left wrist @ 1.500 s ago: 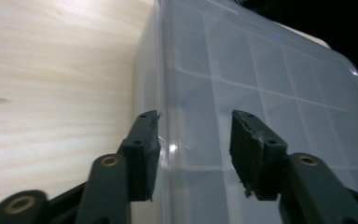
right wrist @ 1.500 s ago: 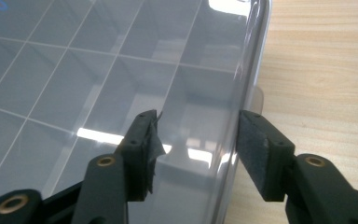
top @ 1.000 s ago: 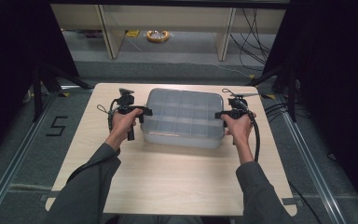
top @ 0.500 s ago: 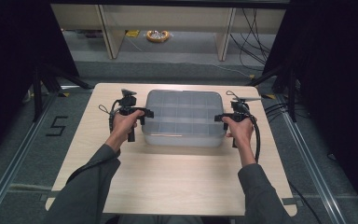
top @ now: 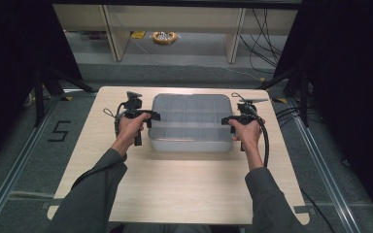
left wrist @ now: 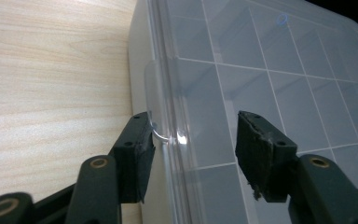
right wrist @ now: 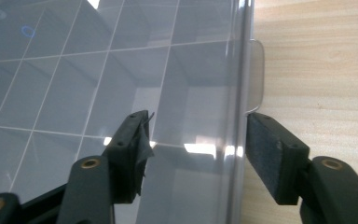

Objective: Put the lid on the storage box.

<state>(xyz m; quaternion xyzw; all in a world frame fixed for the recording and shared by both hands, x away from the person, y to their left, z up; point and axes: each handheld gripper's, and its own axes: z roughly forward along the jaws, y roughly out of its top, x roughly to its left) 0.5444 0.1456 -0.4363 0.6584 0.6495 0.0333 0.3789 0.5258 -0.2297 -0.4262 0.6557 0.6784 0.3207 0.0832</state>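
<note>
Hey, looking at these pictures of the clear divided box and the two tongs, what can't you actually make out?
- Clear box, high view: whether the compartments hold anything; too small, and the frosted lid blurs them.
- Left tongs, left gripper view: whether the left pad touches the side tab; glare hides the contact.
- Right tongs, right gripper view: any latch below the rim; cut off by the bottom edge.
- Yellow item on the floor, high view: too small to identify.

Both forearms reach forward, each hand gripping its tool. The left tool (top: 150,116) and right tool (top: 226,120) point inward toward each other, jaws parted, having just been opening.
</note>
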